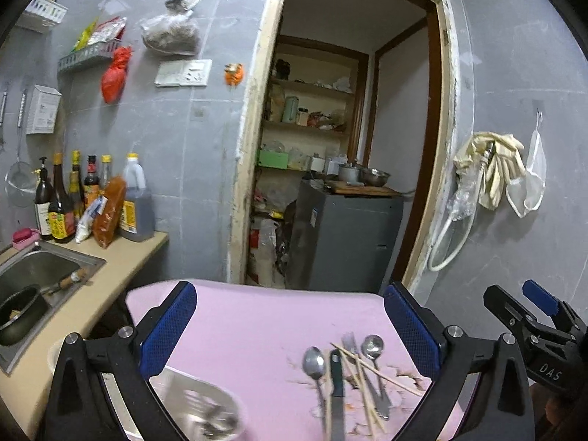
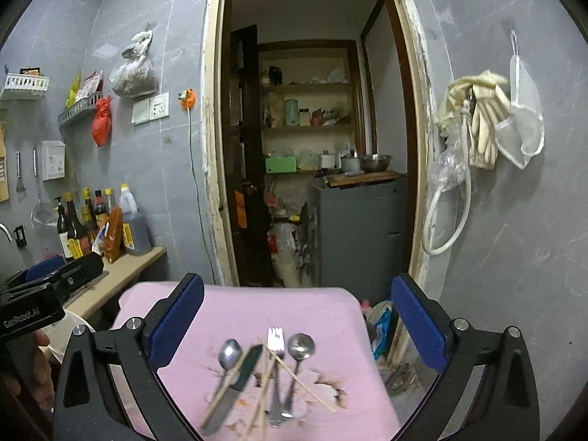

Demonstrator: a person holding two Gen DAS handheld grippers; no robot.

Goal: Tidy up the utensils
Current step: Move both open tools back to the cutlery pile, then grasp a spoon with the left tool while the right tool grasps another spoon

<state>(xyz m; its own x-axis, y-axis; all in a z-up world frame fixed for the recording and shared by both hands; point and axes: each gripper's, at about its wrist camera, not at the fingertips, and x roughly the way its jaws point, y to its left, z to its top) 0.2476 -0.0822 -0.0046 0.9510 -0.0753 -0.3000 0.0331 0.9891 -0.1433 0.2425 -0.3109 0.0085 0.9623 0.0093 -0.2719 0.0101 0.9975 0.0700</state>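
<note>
Pink table (image 2: 239,308) w/ utensils (image 2: 264,375); left hand-held gripper (image 1: 290,327) & right hand-held gripper (image 2: 297,323) both released.

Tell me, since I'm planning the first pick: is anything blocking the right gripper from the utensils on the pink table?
Nothing visible stands between the open right gripper and the metal utensils on the pink table. But wooden chopsticks lie crossed over the fork and spoon handle, so those overlap.

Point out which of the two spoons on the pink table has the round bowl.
The right spoon, right of the fork: its bowl is round like a small ladle. The left spoon, beside the knife, has an oval bowl.
</note>
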